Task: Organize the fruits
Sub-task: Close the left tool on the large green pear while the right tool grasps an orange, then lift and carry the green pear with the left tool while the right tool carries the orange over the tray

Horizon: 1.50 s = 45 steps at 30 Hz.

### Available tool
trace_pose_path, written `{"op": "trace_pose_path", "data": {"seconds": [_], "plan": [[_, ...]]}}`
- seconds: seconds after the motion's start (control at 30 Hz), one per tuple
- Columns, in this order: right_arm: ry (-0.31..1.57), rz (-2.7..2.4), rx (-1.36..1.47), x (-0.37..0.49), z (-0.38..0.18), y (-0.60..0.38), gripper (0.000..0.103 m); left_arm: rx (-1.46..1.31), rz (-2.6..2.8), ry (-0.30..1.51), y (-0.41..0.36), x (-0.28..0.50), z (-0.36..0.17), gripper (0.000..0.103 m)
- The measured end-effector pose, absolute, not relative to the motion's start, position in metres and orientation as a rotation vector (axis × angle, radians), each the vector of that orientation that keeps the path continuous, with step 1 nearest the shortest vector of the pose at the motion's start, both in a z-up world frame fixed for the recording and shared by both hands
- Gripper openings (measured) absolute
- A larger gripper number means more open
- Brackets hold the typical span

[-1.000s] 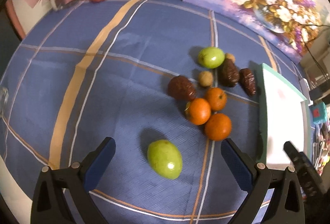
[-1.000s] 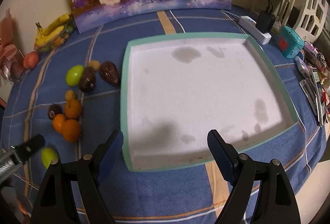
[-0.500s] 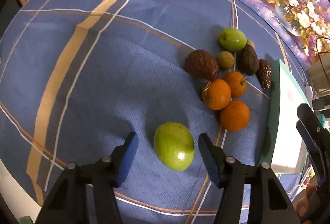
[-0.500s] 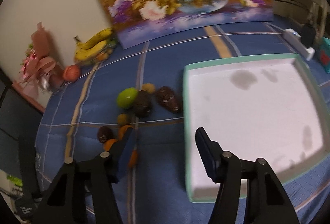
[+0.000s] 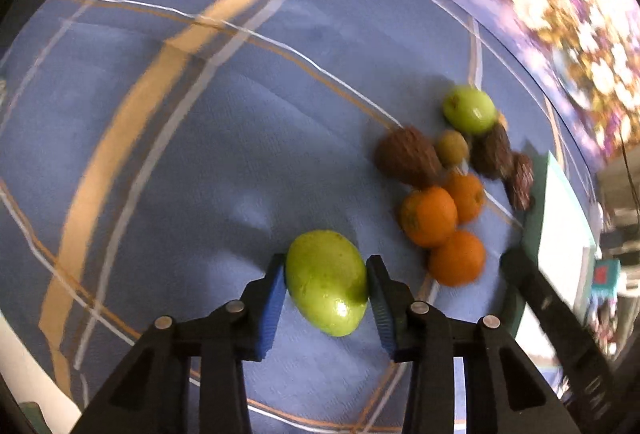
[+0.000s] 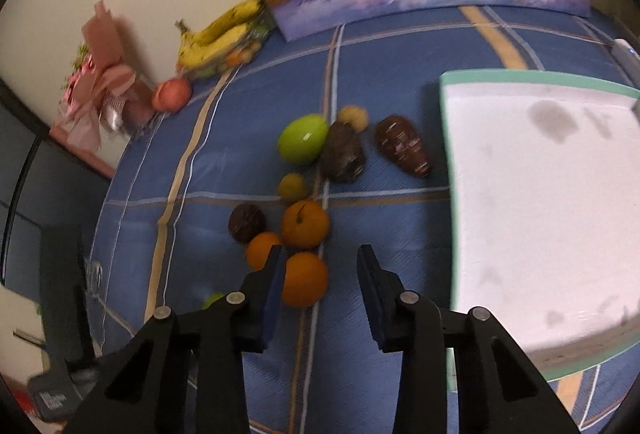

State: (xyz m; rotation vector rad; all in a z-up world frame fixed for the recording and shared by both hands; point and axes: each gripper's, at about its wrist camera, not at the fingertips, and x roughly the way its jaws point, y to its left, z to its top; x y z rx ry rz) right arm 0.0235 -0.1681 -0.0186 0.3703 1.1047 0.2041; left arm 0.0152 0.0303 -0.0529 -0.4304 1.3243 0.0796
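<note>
Left wrist view: your left gripper (image 5: 326, 294) is closing, both blue pads pressed against the green mango (image 5: 326, 292) on the blue tablecloth (image 5: 200, 154), near the three oranges (image 5: 429, 216). In the right wrist view, your right gripper (image 6: 320, 284) is closing too, not yet clamped: the nearest orange (image 6: 305, 279) touches only its left pad. The white tray (image 6: 540, 214) lies well to the right.

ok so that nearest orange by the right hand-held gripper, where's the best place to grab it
Grip the nearest orange across its widest middle, coming from above. It is round, and its two neighbours crowd its far side, so keep both fingers on the free flanks. The right hand-held gripper is closing, one pad beside it, the other still apart.
</note>
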Motion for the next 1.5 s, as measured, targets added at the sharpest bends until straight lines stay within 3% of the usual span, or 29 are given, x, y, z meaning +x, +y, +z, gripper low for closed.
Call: {"op": "trace_pose_path", "data": {"seconds": [0.27, 0.83, 1.5], "plan": [[1.187, 0.220, 0.365, 0.036, -0.042, -0.153, 0.038, -0.513, 0.193, 1.260, 0.063, 0.012, -0.051, 0.042], [1.196, 0.223, 0.356, 0.042, -0.049, -0.145, 0.037, -0.510, 0.175, 1.262, 0.057, 0.018, -0.035, 0.042], [0.940, -0.203, 0.293, 0.020, 0.010, -0.209, 0.035, -0.471, 0.113, 1.177, 0.038, 0.017, -0.008, 0.042]]}}
